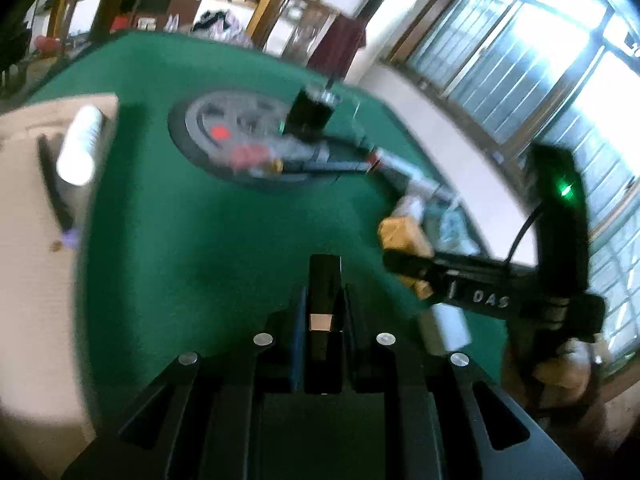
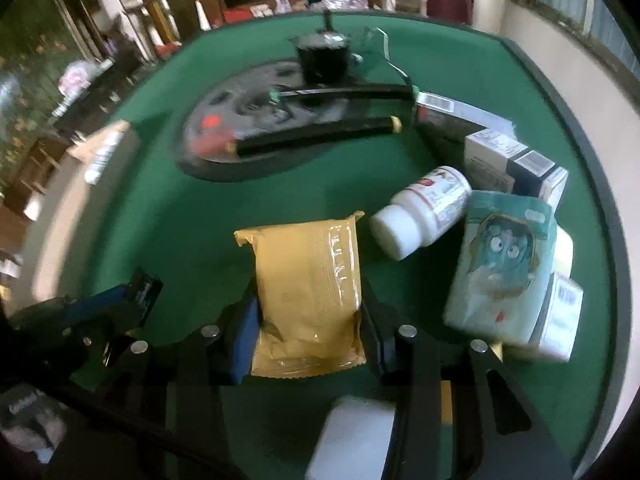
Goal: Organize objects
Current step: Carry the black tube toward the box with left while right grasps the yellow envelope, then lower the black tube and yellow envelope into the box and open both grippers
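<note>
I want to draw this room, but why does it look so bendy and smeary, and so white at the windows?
Left wrist view: the lens bends the green table into a curve, the windows glare white, and the white bottle is smeared by motion. Right wrist view: same curved edges, dimmer light, the yellow packet fairly sharp, the blue cartoon pack slightly blurred.

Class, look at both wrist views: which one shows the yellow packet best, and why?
The right wrist view: the yellow packet fills its centre, nearly whole, between the right tongs. The left wrist view shows only part of it, blurred and partly behind the right tongs.
</note>
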Tool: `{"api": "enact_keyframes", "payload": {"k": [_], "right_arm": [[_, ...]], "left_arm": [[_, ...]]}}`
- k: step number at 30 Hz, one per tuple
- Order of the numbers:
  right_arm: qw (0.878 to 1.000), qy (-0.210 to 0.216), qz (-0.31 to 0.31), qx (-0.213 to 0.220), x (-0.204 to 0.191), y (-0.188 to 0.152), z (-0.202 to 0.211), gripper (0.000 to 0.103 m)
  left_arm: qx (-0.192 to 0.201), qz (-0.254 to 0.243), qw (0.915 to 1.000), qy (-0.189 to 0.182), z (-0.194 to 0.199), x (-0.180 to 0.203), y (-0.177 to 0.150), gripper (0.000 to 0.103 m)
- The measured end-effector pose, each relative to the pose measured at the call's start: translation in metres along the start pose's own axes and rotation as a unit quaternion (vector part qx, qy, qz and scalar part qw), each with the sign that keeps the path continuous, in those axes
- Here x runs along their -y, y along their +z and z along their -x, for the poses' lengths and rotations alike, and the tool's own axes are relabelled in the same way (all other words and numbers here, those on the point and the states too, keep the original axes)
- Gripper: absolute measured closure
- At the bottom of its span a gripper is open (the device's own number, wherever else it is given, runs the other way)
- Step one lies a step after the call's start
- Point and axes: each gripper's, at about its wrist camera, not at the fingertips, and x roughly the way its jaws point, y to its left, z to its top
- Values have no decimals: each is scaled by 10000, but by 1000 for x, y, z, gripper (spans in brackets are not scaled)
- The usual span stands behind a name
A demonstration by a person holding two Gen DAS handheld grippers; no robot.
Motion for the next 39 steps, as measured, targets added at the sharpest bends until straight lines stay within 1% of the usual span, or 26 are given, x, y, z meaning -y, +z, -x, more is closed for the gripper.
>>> {"api": "enact_keyframes", "payload": {"k": [3,6,9,10,12,14,16,18,19,20,21,23,24,25,26,27,28,29,30,32,34,37,39], "right_arm": [[9996,212,39,162,-15,-1,18,61],[9980,565,10,279,-32,1,38,61],[9923,1187,-19,360,-52,8,68,61],[9885,1457,-17,410,-61,13,81,61],[9780,2014,16,542,-81,25,111,61],[9673,2448,55,655,-101,35,136,61],[9528,2943,89,744,-126,53,161,61],[9416,3270,91,794,-149,73,176,61],[9381,3364,93,813,-162,86,182,61],[9371,3389,100,832,-171,93,184,61],[9364,3406,86,844,-185,109,184,61],[9373,3398,75,777,-206,130,174,61],[9397,3345,68,709,-216,137,162,61],[9429,3277,48,599,-225,142,146,61],[9448,3246,-10,458,-230,144,126,61],[9459,3233,-115,248,-236,144,97,61],[9462,3227,-204,78,-237,142,74,61],[9464,3208,-337,-139,-239,139,43,61],[9462,3193,-449,-286,-237,134,21,61],[9419,3202,-753,-688,-233,126,-36,61],[9319,3283,-1122,-1055,-231,115,-88,61],[9238,3303,-1378,-1358,-230,107,-134,61],[9212,3293,-1434,-1495,-234,104,-155,61]], "left_arm": [[340,128,9990,-274,42,-4,1,89],[587,315,9962,-558,84,-11,2,89],[809,485,9922,-813,129,-18,4,89],[953,503,9903,-882,154,-20,7,89],[1185,476,9876,-910,188,-20,12,89],[1463,403,9841,-921,231,-20,19,89],[1719,291,9809,-862,271,-18,33,89],[1921,230,9783,-734,298,-19,47,89],[2066,143,9768,-547,313,-18,61,89],[2177,55,9755,-309,322,-18,71,89],[2275,-33,9738,-22,329,-19,83,89],[2265,-79,9736,267,326,-27,103,89],[2235,-84,9739,394,321,-33,110,89],[2172,-83,9742,607,310,-44,117,89],[2099,-50,9748,747,299,-54,121,89],[2008,16,9761,833,287,-65,123,89],[1843,171,9787,889,268,-85,122,89],[1732,293,9802,909,253,-101,122,89],[1631,392,9814,938,238,-115,121,89],[1346,661,9834,1019,199,-149,117,89],[1106,912,9841,1044,168,-174,109,89],[802,1175,9833,1138,131,-206,95,89],[677,1283,9832,1107,120,-217,85,89]]}}
